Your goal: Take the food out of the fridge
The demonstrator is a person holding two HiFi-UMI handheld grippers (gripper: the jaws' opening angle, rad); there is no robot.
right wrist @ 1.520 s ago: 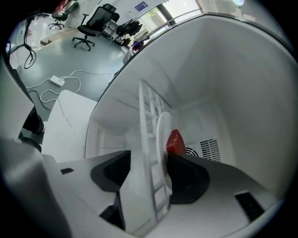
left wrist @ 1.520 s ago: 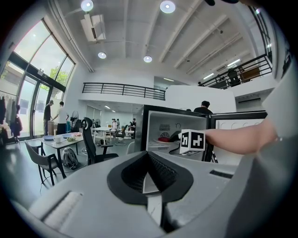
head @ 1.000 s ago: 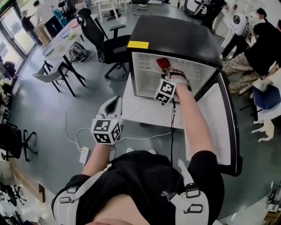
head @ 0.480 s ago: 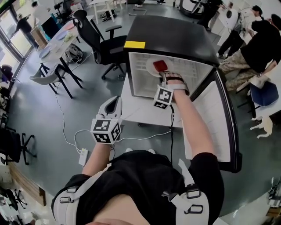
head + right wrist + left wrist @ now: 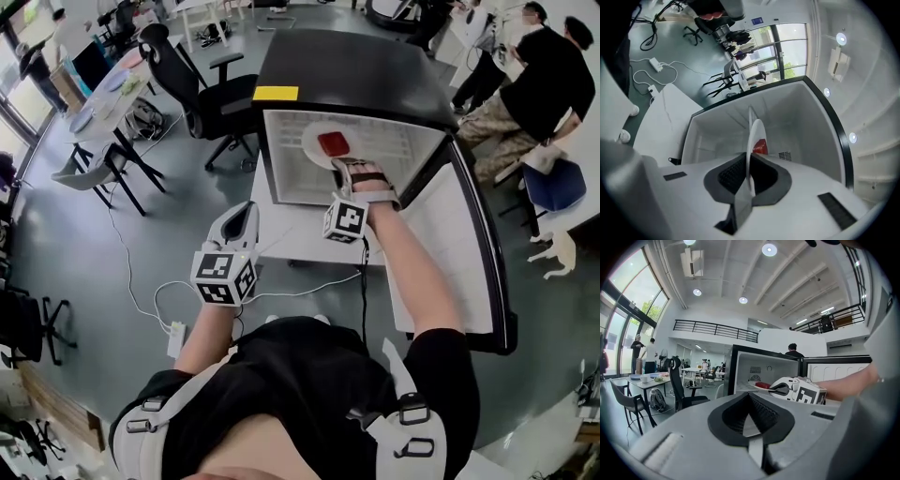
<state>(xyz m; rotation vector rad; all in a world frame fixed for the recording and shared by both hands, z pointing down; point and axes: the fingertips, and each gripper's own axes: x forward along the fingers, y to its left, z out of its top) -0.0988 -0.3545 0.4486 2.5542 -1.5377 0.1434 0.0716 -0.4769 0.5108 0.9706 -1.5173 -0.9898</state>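
Observation:
The black-topped fridge (image 5: 356,70) stands open with its door (image 5: 459,253) swung to the right. Inside, a white plate (image 5: 317,147) carries a red piece of food (image 5: 333,142). My right gripper (image 5: 343,172) is shut on the plate's near rim. In the right gripper view the plate (image 5: 753,133) appears edge-on between the pads, with the red food (image 5: 760,146) just behind it. My left gripper (image 5: 244,212) hangs in front of the fridge, left of the right one, shut and holding nothing. From the left gripper view I see the right gripper (image 5: 787,386) at the plate (image 5: 761,386).
The fridge sits on a low white table (image 5: 291,234). A black office chair (image 5: 202,80) stands left of the fridge, a grey chair (image 5: 94,169) further left. A white cable (image 5: 164,300) lies on the floor. A person (image 5: 539,66) is at the back right.
The right gripper has closed on the plate's rim and drawn back a little toward the fridge front, bringing the plate with it. The left gripper has stayed in place.

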